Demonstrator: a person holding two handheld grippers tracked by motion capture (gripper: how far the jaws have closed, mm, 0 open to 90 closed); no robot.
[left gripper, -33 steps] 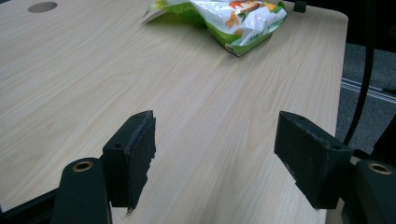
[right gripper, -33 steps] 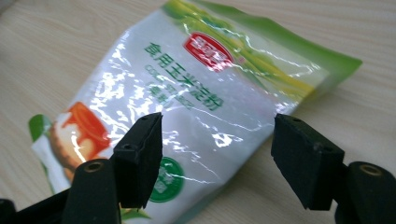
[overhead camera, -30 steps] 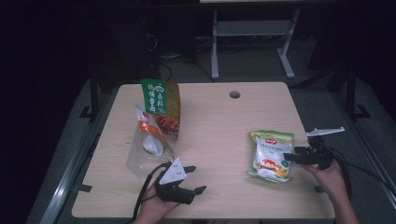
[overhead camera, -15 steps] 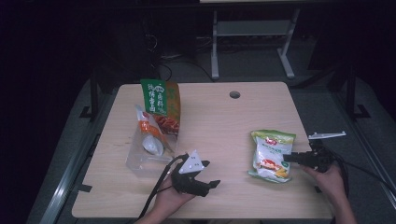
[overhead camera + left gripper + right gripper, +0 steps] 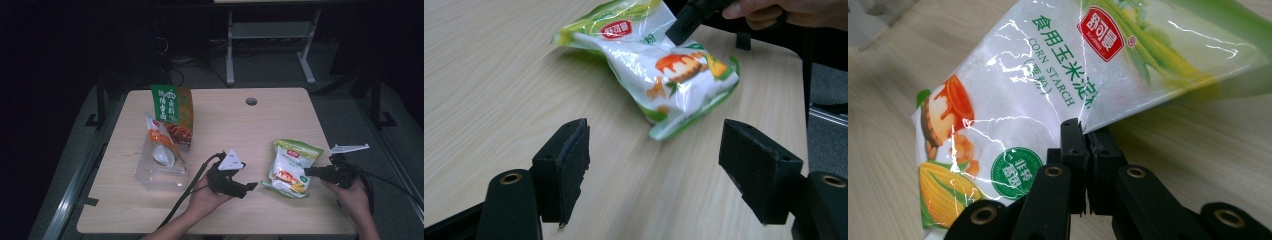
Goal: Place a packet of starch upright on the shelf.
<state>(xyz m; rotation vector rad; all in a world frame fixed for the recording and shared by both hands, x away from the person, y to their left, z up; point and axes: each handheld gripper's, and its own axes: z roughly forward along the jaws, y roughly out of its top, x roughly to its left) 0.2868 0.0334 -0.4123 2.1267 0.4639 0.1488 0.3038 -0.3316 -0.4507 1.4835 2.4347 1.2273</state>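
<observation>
A white, green-edged corn starch bag [image 5: 289, 167] lies on the right half of the wooden table [image 5: 225, 125]. My right gripper [image 5: 307, 172] is shut on the bag's right edge; the right gripper view shows the jaws [image 5: 1083, 137] pinching the bag's [image 5: 1038, 85] thin border. My left gripper [image 5: 246, 181] stands open just left of the bag, pointing at it, with nothing between its jaws. In the left gripper view the bag [image 5: 659, 65] lies a short way beyond the spread gripper [image 5: 659, 150], and the right gripper [image 5: 689, 20] holds the bag's far side.
An upright green and orange snack bag [image 5: 172, 112] stands at the table's left. In front of it lies a clear plastic pouch [image 5: 162, 162] with an orange packet inside. A cable hole [image 5: 251, 101] sits near the far edge. A metal frame [image 5: 270, 35] stands behind the table.
My left gripper has moved right across the table's front, closing in on the corn starch bag. The right gripper stays shut on the bag and has shifted slightly toward the person.
</observation>
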